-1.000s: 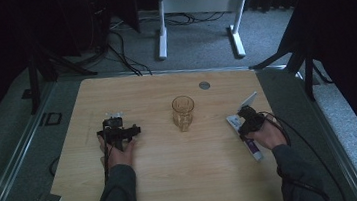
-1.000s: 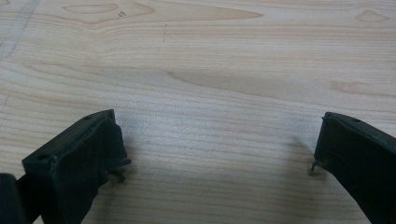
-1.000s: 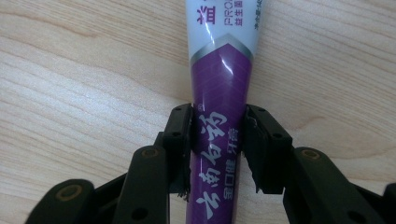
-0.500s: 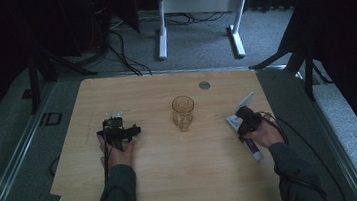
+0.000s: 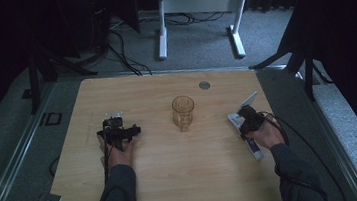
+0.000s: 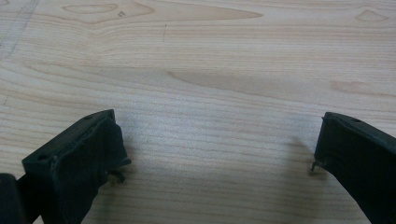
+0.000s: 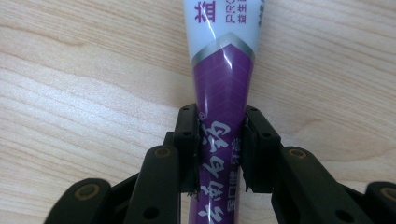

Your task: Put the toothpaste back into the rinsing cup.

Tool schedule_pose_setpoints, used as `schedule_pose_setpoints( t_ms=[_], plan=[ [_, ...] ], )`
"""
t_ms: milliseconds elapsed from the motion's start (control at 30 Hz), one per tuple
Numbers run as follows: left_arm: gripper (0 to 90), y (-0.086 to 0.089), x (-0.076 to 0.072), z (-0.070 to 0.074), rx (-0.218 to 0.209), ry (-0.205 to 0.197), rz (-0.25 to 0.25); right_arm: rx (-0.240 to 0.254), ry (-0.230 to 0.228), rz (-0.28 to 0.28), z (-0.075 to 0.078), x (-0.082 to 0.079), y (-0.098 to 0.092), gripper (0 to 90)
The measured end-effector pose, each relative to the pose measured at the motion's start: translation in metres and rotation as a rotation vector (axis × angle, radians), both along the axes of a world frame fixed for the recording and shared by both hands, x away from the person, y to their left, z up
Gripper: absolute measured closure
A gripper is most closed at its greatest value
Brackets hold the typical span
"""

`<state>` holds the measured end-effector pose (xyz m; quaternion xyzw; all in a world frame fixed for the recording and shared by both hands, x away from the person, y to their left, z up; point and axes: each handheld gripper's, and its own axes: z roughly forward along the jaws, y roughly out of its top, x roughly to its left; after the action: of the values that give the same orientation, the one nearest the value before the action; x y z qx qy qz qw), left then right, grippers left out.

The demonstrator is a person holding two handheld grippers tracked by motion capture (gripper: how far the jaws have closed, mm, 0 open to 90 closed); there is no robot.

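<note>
The right gripper (image 7: 219, 154) has just closed its jaws and now pinches a purple-and-white tube (image 7: 222, 70) lying on the wooden table (image 5: 175, 181) — at about four o'clock from the glass (image 5: 183, 112). The left gripper (image 6: 215, 154), near eight o'clock from the glass, stands spread wide over bare wood.
</note>
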<state>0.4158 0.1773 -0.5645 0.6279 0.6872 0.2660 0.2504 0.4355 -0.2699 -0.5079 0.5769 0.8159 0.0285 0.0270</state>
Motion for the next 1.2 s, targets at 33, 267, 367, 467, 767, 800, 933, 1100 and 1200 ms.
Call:
schedule_pose_setpoints(
  t_ms=[33,267,367,467,767,800,933,1100,1200],
  plan=[
    [0.0,0.000,0.000,0.000,0.000,0.000,0.000,0.007,-0.001,0.000,0.001,0.000,-0.001,71.0],
    [0.0,0.000,0.000,0.000,0.000,0.000,0.000,0.054,-0.079,0.010,0.019,-0.006,-0.005,71.3],
    [0.0,0.000,0.000,0.000,0.000,0.000,0.000,0.069,-0.117,0.015,0.030,-0.009,-0.004,71.3],
    [0.0,0.000,0.000,0.000,0.000,0.000,0.000,0.093,-0.158,0.023,0.040,-0.011,-0.005,71.3],
    [0.0,0.000,0.000,0.000,0.000,-0.001,-0.001,0.144,-0.246,0.034,0.062,-0.015,-0.007,71.2],
    [0.0,0.000,0.000,0.000,0.000,-0.001,-0.001,0.148,-0.258,0.032,0.064,-0.016,-0.007,71.2],
    [0.0,0.000,0.000,0.000,0.000,-0.001,0.000,0.164,-0.291,0.036,0.072,-0.017,-0.007,71.2],
    [0.0,0.000,0.000,0.000,0.000,-0.001,-0.002,0.186,-0.339,0.030,0.083,-0.018,-0.007,71.3],
    [0.0,0.000,0.000,0.000,0.001,-0.001,-0.003,0.190,-0.355,0.039,0.088,-0.018,-0.005,71.3]
  ],
)
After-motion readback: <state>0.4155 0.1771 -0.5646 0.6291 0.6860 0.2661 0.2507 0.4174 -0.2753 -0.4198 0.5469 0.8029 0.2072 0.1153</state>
